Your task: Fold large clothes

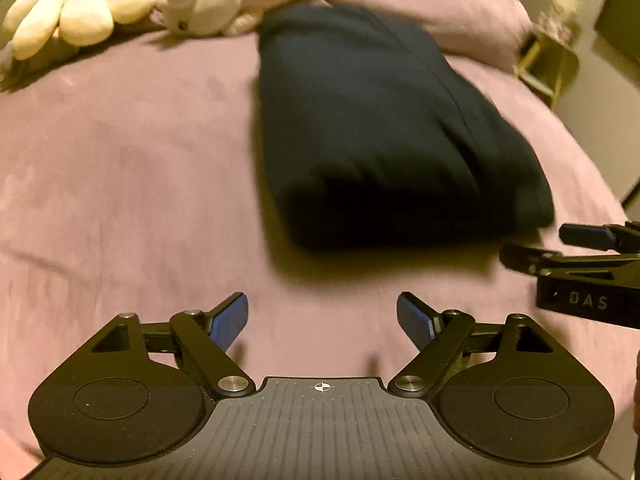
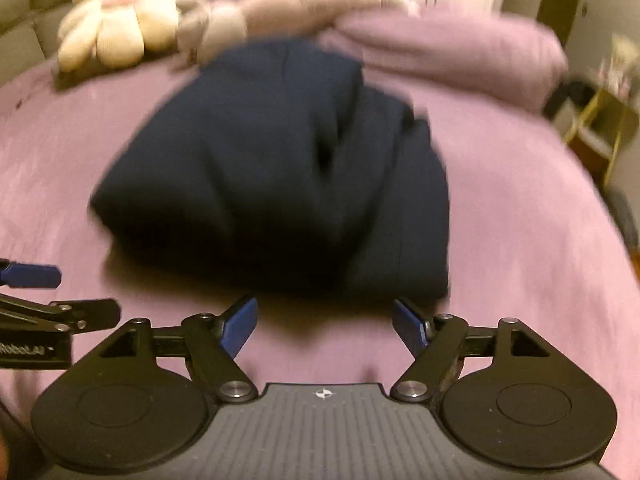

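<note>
Left hand-held gripper (image 1: pixel 322 322) and right hand-held gripper (image 2: pixel 324 326) side by side (both spread wide, empty).

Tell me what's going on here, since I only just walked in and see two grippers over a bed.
A person holding a gripper in each hand is folding clothes on a bed with a pink sheet. A dark navy garment lies folded into a compact bundle. The left gripper and right gripper are both open and empty, just short of the bundle's near edge. Plush toys sit by the pillows.

Dim, warm yellowish light; both fisheye views bend at the edges, with motion blur throughout.
</note>
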Demonstrator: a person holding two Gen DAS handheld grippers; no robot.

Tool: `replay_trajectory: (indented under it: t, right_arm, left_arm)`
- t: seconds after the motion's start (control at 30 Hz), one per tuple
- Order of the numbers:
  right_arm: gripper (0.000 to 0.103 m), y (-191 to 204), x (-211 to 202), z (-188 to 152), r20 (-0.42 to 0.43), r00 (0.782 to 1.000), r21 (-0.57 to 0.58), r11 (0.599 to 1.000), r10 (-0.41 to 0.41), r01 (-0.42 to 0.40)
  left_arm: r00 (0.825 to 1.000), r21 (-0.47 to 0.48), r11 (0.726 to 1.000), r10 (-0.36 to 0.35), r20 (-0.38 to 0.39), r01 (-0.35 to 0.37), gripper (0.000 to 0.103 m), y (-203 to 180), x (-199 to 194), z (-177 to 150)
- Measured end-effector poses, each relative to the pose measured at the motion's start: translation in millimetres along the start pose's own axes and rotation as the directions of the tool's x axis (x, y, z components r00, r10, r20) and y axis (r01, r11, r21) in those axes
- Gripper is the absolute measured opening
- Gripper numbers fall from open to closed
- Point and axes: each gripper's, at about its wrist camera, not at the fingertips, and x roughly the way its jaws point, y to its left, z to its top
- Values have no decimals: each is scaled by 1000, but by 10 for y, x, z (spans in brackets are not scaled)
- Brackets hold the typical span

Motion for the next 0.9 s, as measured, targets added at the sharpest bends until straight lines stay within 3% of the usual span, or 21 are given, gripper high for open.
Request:
replay_trajectory:
  t: [0.1, 0.2, 0.3, 0.47, 0.9]
  right_arm:
    - [90, 46, -118, -240, -70, 998, 27, 1000, -3, 5]
    - [99, 75, -240, -258, -90, 996, 48, 998, -29, 33]
    - [99, 113, -402, -177, -62, 995, 61, 995, -74, 77]
    - [99, 84, -541, -27, -71, 995, 125, 989, -69, 78]
    - [99, 49, -590, 191, -79, 989, 192, 971, -127, 140]
  left_arm:
    - [1000, 0, 1000, 14, -18, -14, 95, -70, -137, -206]
    - [998, 34, 998, 61, -10, -61, 96, -98, -286, -205]
    - [991, 22, 991, 133, 32, -134, 97, -77, -470, -159]
    - [992, -36, 992, 119, 36, -118, 98, -6, -658, -30]
    - [985, -35, 986, 163, 49, -161, 98, -53, -643, 152]
